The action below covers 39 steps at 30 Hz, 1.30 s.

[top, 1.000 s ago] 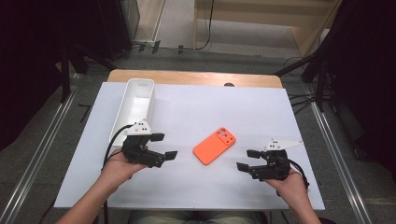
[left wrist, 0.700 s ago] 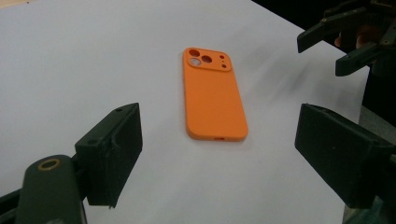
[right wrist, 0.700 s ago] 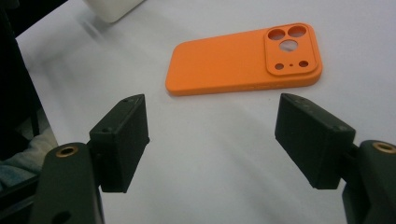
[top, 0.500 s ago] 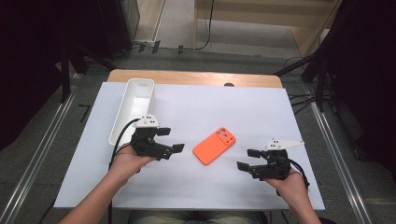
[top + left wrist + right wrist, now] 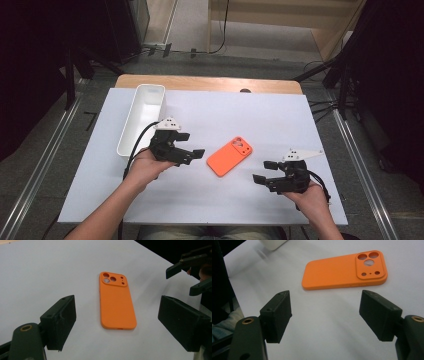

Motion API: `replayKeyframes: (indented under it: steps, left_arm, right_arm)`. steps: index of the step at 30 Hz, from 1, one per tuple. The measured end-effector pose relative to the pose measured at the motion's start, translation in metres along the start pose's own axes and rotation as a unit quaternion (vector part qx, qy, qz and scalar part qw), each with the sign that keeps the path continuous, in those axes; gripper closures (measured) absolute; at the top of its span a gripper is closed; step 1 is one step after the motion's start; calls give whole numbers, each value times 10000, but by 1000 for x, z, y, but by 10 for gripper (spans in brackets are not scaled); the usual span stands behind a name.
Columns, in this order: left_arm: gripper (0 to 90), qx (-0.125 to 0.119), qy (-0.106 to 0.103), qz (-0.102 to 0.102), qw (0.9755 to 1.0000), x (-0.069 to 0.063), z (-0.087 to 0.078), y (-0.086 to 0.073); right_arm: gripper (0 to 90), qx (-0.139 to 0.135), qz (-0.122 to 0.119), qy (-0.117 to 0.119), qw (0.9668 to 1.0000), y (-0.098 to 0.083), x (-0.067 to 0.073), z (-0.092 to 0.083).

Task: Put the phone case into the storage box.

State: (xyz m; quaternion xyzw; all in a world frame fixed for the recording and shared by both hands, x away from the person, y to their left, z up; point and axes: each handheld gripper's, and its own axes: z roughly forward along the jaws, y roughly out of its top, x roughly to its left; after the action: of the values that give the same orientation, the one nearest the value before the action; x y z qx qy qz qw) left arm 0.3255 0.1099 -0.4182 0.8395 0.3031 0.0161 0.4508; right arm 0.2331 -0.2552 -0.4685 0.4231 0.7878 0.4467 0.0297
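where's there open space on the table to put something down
Bare white sheet beyond the orange phone case, right of the white bin. Crowded at the case, between left gripper and right gripper.

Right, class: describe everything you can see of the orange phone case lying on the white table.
The orange phone case is a matte, rubbery-looking rectangular shell with rounded corners. It lies flat, back face up, and slantwise on the white table. A raised square camera block at one corner has three large round openings and some smaller holes. It looks whole and clean. It lies between the left gripper and the right gripper, which both point at it, and neither touches it.
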Motion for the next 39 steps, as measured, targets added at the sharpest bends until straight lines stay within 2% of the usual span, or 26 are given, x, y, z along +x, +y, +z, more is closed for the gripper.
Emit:
replayKeyframes:
  steps: [8,14,23,29,32,39]
  left_arm:
    - [147,23,132,111,9998,-1,15,6]
    - [147,69,137,75,9999,-1,24,9]
    - [147,70,293,62,9995,-1,37,13]
    - [147,86,264,104,9996,-5,48,18]
    - [147,126,269,202,9994,-9,53,20]
    - [147,88,177,187,9996,-15,67,23]
  right_arm:
    - [248,20,16,20,10000,0,0,0]
    - [248,0,28,-9,10000,-1,0,0]
    - [248,92,41,-3,9999,0,0,1]
    - [248,85,38,2,10000,0,1,1]
    - [248,92,42,-7,9999,-1,1,1]
    - [248,106,34,-17,9999,-1,0,2]
